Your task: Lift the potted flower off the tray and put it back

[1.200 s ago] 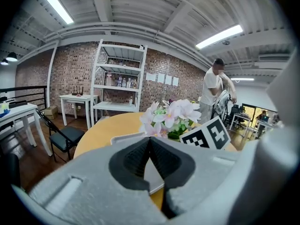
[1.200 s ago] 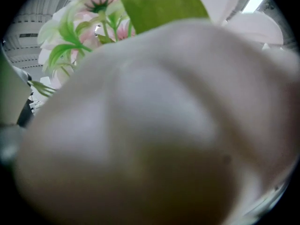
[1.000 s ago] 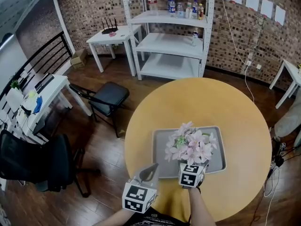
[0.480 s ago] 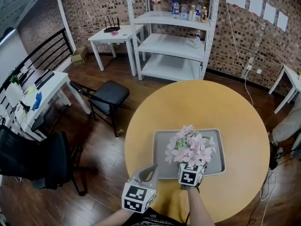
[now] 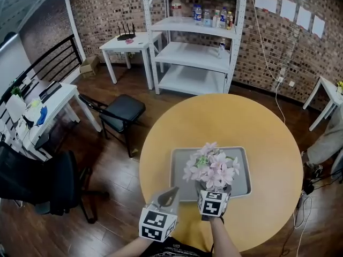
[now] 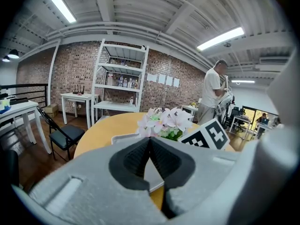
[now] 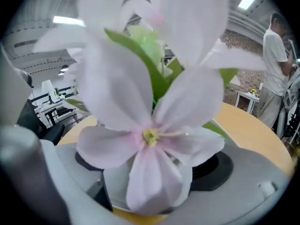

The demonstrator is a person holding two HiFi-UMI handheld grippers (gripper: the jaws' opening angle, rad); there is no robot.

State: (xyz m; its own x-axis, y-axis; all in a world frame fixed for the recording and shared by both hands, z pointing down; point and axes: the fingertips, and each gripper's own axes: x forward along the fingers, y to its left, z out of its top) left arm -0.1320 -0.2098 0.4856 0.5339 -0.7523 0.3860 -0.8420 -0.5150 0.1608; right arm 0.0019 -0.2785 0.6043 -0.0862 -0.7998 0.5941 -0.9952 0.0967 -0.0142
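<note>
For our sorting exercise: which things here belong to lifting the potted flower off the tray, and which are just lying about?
In the job: potted flower, tray, right claw holding it, round table.
Lying about: black chair, shelf bottles, router, idle left claw.

Office-lab: brick wall (image 5: 102, 9), shelving (image 5: 195, 53), desk (image 5: 64, 96)

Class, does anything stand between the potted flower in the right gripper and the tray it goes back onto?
Nothing visible does. The right gripper holds the potted flower over the tray's near edge; the tray is otherwise bare. The left gripper, shut, sits near its left corner.
</note>
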